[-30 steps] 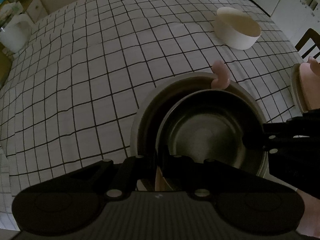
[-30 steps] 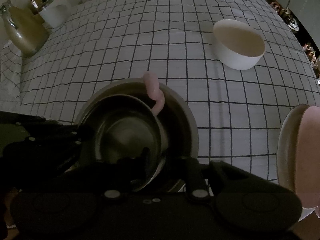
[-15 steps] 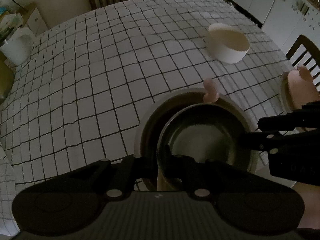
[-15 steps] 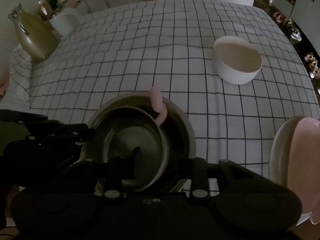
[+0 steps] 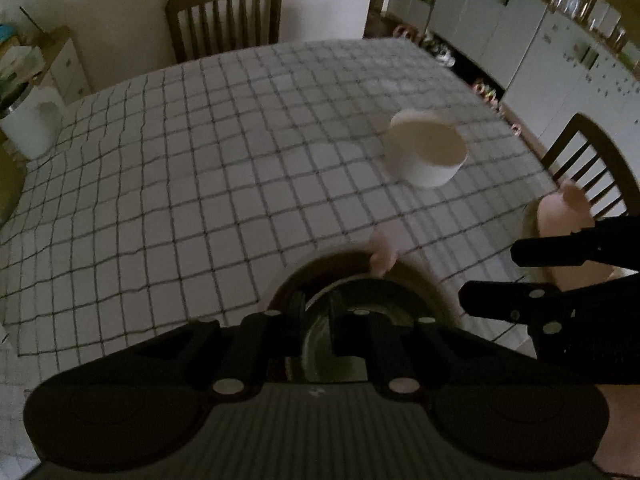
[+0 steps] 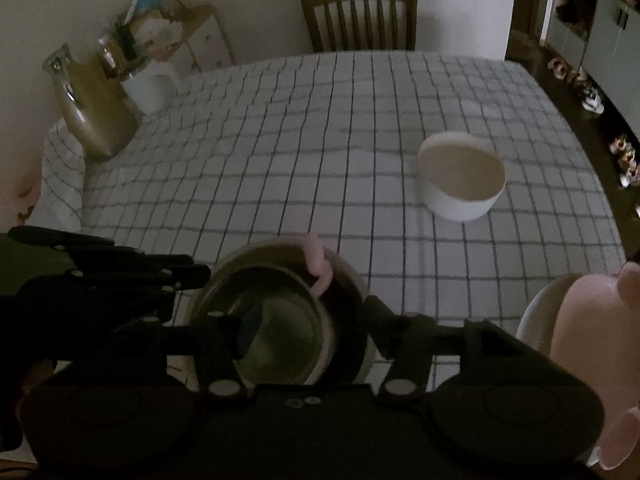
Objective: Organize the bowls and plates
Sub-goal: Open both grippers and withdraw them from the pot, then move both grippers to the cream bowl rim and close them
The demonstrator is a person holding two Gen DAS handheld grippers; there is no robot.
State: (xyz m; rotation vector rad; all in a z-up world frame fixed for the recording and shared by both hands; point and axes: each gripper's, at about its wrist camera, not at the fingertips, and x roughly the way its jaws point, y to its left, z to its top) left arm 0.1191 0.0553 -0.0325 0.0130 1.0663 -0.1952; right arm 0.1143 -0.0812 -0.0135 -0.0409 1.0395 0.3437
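Two nested metal bowls sit near the table's front edge: a smaller steel bowl (image 6: 276, 332) inside a larger one (image 6: 352, 280), with a pink hooked piece (image 6: 318, 264) on the far rim. My left gripper (image 5: 316, 316) is shut on the near rim of the steel bowl (image 5: 344, 344). My right gripper (image 6: 308, 324) is open wide, its fingers either side of the bowls, and shows in the left wrist view (image 5: 532, 276). A white bowl (image 5: 428, 152) (image 6: 460, 176) stands apart at the right. A pink plate (image 6: 592, 344) lies on a pale plate (image 6: 536, 312) at the right edge.
The table has a checked cloth (image 5: 200, 184). A white jug (image 6: 148, 92) and a gold vase (image 6: 92, 116) stand at the far left corner. Chairs stand at the far side (image 5: 224, 16) and the right side (image 5: 584, 160).
Both grippers have drawn up and back, so more of the room shows. The right gripper's fingers have spread apart off the steel bowl's rim. The left gripper stays shut on it.
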